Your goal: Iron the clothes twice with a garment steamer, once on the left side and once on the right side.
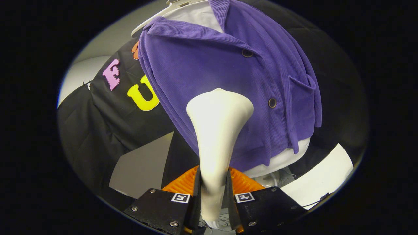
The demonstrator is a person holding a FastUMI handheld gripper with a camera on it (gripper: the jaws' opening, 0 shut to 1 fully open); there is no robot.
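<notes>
Clamping the steamer (217,130) by its handle, the tool (212,199) sets its head against the purple jacket (209,65).

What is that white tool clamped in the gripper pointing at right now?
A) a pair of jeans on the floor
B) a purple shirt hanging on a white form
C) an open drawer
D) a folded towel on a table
B: the garment steamer, held between the two fingers of the gripper, has its head against the front of the purple shirt, which hangs over a white form.
</notes>
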